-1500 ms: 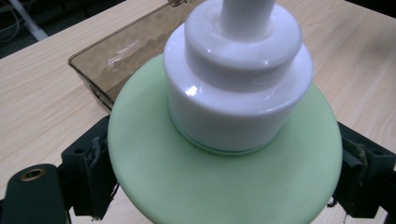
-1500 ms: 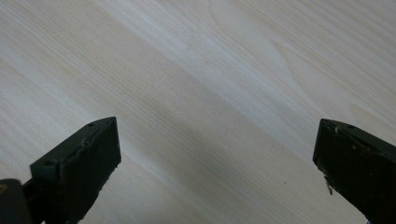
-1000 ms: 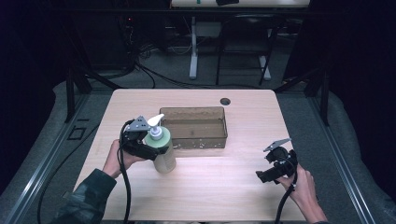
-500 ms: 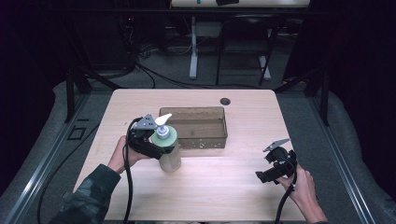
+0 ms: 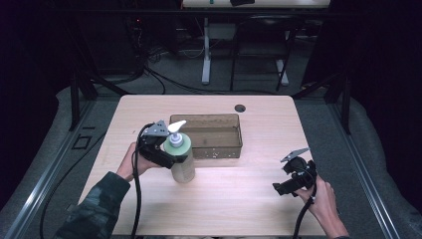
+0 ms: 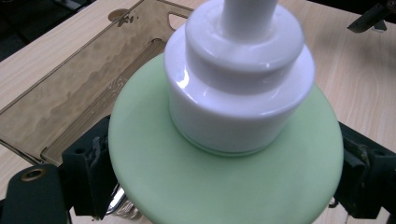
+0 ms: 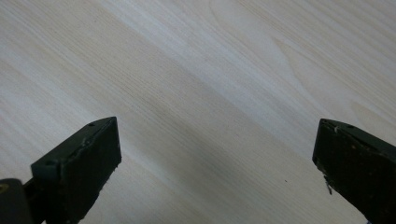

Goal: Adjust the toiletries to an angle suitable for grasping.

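High view: left gripper point(image 5: 169, 154) clamped on pale green pump bottle point(image 5: 182, 162), jaws around its upper body just below the shoulder. Bottle upright, white pump head point(image 5: 175, 128) on top with spout pointing away from the gripper body and a little to the right. Whether the base touches the table point(image 5: 234, 199) or hangs just above it: cannot tell. Brown tray point(image 5: 214, 144) just beyond the bottle, on the far side from the holding hand; bottle outside the tray, just beside its near left corner. Right gripper point(image 5: 278, 188) well apart from bottle and tray, low over bare table near the right edge, jaws pointing toward the left gripper. Small dark hole point(image 5: 240, 107) in the tabletop beyond the tray.

Left gripper view: green bottle shoulder point(image 6: 224, 182) between the two black jaws, one pad against each flank; white collar point(image 6: 238, 88) straight ahead, pump stem above it. Tray wall point(image 6: 88, 93) ahead and to the left of the jaws. Tip of the other gripper point(image 6: 371, 16) far off at upper right.

Right gripper view: jaws standing wide apart, nothing between them, bare pale wood grain point(image 7: 210, 93) ahead.
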